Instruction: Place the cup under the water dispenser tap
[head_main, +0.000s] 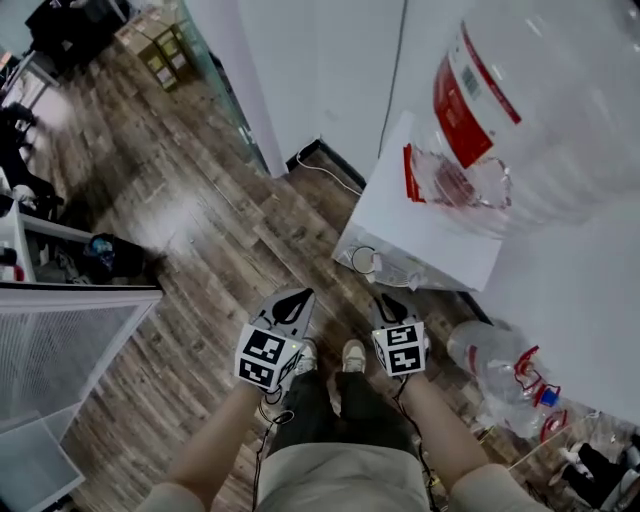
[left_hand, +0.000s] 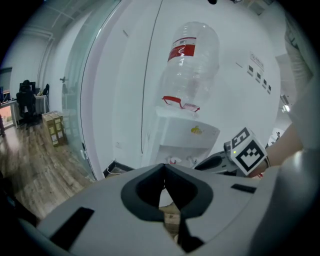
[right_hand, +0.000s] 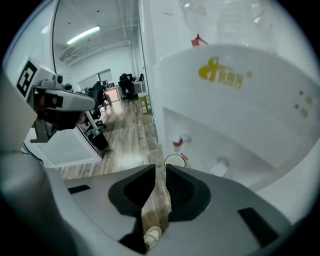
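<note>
Toward the head view's centre right, the cup (head_main: 363, 260) is standing in the water dispenser's (head_main: 430, 235) bay, just above both tongs. The right gripper (head_main: 392, 303) is sitting nearer to it than the left gripper (head_main: 291, 300). Across the left gripper view, its jaws are meeting at the tips, empty. Through the right gripper view, its jaws are standing slightly apart on nothing, and the cup's rim is showing just above them, right beneath the red tap (right_hand: 179, 142), where the task wants it.

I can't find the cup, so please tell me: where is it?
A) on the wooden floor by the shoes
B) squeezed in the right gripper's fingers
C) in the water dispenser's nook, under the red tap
C: the cup stands in the nook of the water dispenser, just below the red tap.
</note>
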